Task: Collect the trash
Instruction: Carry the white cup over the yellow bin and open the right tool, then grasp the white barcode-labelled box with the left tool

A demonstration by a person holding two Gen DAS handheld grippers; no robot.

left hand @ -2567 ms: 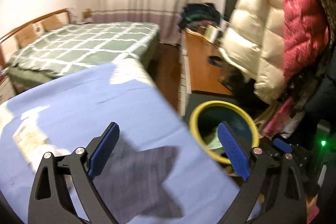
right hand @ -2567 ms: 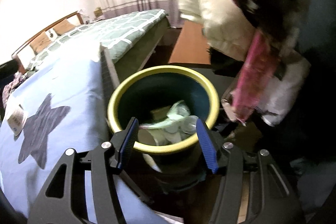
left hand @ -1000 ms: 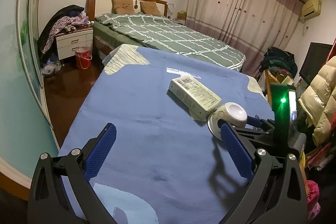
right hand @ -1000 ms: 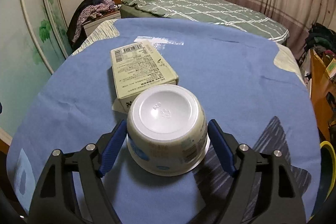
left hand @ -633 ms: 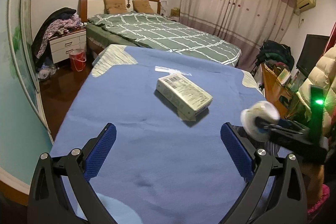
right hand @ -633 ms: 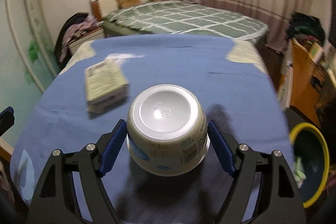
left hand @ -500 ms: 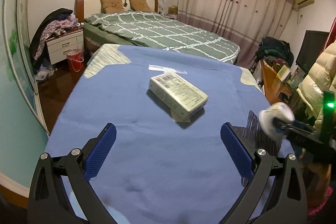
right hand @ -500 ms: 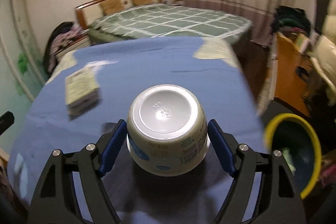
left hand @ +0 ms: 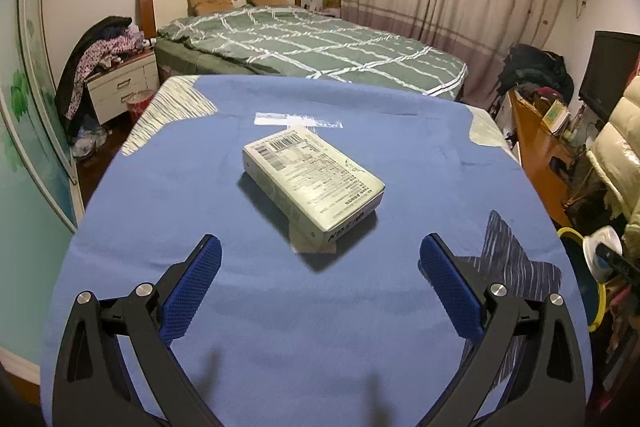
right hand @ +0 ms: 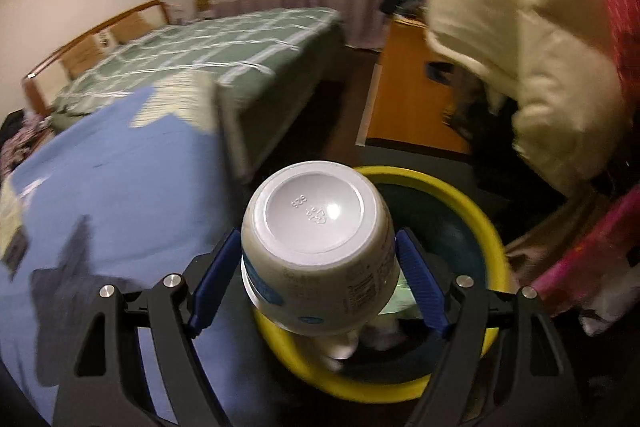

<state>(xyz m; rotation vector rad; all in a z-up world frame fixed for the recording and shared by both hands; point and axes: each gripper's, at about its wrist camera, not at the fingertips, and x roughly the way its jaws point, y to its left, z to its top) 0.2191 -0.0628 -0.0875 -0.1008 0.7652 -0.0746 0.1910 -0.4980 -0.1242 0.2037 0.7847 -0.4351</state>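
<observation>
Cup (right hand: pixel 320 251) pinched sideways in our right gripper (right hand: pixel 316 279), held over the yellow-rimmed bin (right hand: pixel 486 223) beside the table.
If we let go off-centre, the cup may clip the rim and drop to the crowded floor; coats (right hand: pixel 520 39) hem in the far side. Our left gripper (left hand: pixel 320 283) hangs spread and empty near the box (left hand: pixel 312 179), with open blue cloth (left hand: pixel 168 187) all around.

bin (right hand: pixel 486 223) contents hidden by cup (right hand: pixel 316 247); bedspread (right hand: pixel 120 187) blurred
</observation>
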